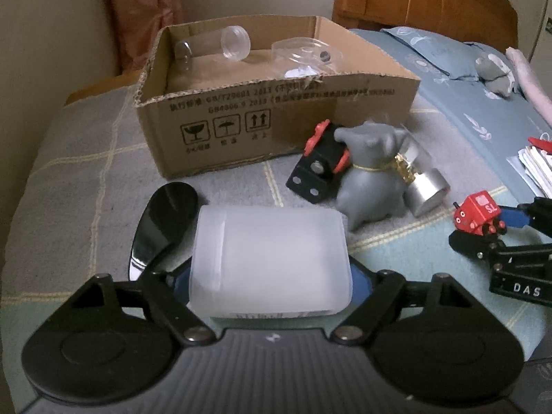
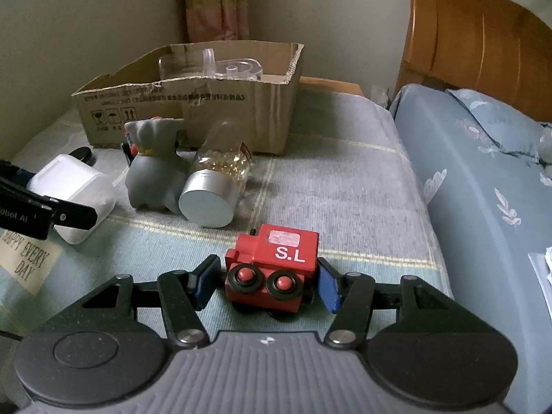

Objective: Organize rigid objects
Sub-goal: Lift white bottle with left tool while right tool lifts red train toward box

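My left gripper [image 1: 270, 276] is shut on a frosted white plastic jar [image 1: 270, 262], also seen in the right wrist view [image 2: 74, 196]. My right gripper [image 2: 265, 283] is open with its blue pads on either side of a red toy train [image 2: 276, 265] marked "S.L", with small gaps on both sides; the train also shows in the left wrist view [image 1: 477, 212]. A cardboard box [image 1: 276, 117] stands at the back with clear plastic containers [image 1: 234, 43] inside. A grey animal figurine [image 1: 369, 176], a black and red block [image 1: 317, 165] and a silver-capped bottle [image 1: 422, 181] of gold capsules lie in front of the box.
A black glossy spoon-shaped object [image 1: 162, 220] lies left of the jar. Papers [image 1: 538, 165] lie at the right edge. A blue pillow [image 2: 483, 158] and wooden headboard [image 2: 465, 34] are to the right. Everything rests on a checked bed cover [image 2: 327, 172].
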{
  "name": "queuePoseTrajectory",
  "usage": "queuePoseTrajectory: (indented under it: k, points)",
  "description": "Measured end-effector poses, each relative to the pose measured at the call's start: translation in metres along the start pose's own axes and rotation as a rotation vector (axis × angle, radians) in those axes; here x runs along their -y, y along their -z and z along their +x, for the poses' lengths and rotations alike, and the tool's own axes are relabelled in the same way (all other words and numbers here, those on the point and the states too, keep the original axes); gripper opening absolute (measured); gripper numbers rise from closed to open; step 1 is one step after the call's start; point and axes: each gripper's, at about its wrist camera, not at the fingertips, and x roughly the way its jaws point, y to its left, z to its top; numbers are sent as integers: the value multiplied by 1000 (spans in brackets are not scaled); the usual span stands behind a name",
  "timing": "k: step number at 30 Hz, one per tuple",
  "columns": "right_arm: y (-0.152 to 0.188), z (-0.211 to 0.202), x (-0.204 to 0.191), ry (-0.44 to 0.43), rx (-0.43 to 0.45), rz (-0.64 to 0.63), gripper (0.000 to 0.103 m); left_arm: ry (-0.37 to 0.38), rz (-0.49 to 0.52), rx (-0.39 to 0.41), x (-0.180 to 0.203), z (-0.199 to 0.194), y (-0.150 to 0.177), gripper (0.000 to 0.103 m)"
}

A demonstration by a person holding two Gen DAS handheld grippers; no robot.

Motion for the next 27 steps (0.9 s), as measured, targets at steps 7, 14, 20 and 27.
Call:
queuePoseTrajectory:
  k: [7,14,20,27]
  points:
    - [-7,7,-2,19,-7,12,65,-29,25,8,5,5,-7,83]
    - [-9,6,-2,31,-15,-3,57,-3,55,-9,1,5,-9,83]
    - [-12,4,-2,29,-28,-81,57,8,129,-26,0,-4,-14,82]
    - [-18,-10,1,-4,-28,-142,57,44,170,-30,-1,-25,-21,82]
